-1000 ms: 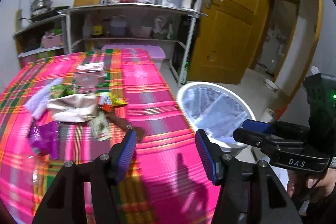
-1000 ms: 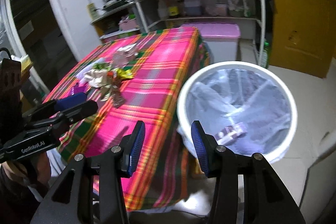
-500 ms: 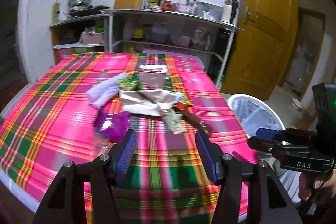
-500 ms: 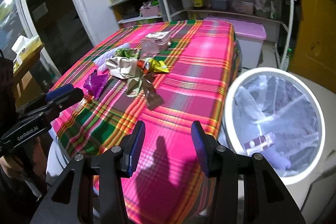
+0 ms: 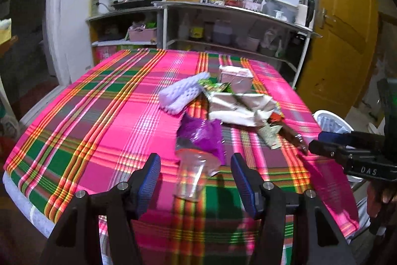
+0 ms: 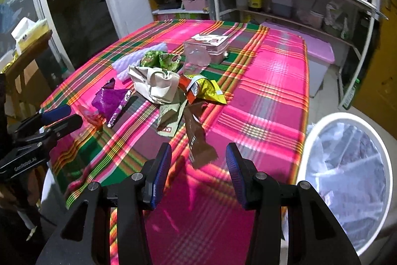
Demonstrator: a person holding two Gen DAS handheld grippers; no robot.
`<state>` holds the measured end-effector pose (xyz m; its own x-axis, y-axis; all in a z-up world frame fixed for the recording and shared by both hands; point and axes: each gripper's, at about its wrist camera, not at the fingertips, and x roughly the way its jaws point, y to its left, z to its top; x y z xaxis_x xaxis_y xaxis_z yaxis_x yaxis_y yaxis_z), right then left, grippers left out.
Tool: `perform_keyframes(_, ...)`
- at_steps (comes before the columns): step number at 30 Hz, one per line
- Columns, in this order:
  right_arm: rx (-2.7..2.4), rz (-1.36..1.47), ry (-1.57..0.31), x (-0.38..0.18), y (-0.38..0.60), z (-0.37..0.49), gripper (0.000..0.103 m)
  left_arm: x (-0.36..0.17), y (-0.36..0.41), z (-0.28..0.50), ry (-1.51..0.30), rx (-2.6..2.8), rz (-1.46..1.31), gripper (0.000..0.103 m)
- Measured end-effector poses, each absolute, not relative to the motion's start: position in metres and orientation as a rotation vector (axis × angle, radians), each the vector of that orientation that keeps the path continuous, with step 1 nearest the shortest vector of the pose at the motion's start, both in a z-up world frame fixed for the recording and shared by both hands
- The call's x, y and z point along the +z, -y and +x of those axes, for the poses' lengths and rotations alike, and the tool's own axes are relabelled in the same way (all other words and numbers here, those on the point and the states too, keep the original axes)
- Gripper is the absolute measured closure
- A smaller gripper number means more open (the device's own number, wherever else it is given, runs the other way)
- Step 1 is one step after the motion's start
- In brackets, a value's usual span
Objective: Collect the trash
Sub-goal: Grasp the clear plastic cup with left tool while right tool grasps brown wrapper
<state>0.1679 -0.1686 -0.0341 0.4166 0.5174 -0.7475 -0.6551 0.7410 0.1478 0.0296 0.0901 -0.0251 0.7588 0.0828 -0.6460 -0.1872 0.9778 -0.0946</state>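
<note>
A heap of trash lies on the pink plaid table: a purple wrapper, a white foam net, a crumpled cream bag and a clear plastic cup. My left gripper is open, and the cup on its side shows between its fingers, untouched. My right gripper is open and empty just short of a brown wrapper. Beyond that wrapper lie a yellow and red packet and green packets. The white lined bin stands on the floor to the right.
A clear lidded box sits behind the heap. Metal shelves with bottles and tubs line the back wall, with a pink storage box below. A yellow door is at the right. The other gripper shows at the left.
Both grippers swung left from over the bin to the table's near edge. The trash heap is now straight ahead and the bin has slid to the right. Both stayed open.
</note>
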Motion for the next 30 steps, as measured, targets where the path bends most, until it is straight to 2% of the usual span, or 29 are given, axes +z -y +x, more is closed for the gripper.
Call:
perform_keyframes(8,0.737,-0.198,-0.918,-0.048,0.153,0.180,0.057,-0.045,-0.095,0.036,-0.740,0.143,-0.161,0.045)
perform_keyframes(10,0.742,-0.208,-0.912,-0.047,0.151,0.178,0.064,-0.049,-0.096,0.038,-0.748,0.139,-0.160,0.046)
perform_keyframes(11,0.744,-0.211,-0.911,-0.047,0.151,0.177,0.069,-0.051,-0.097,0.039,-0.753,0.139,-0.164,0.048)
perform_keyframes(13,0.739,-0.216,-0.907,-0.047,0.152,0.175,0.077,-0.054,-0.099,0.040,-0.763,0.144,-0.178,0.064)
perform_keyframes(17,0.745,-0.185,-0.913,-0.046,0.158,0.171,0.077,-0.053,-0.097,0.038,-0.760,0.140,-0.178,0.074)
perform_keyframes(30,0.727,-0.113,-0.888,-0.028,0.197,0.139,0.077,-0.031,-0.077,0.025,-0.707,0.089,-0.162,0.074)
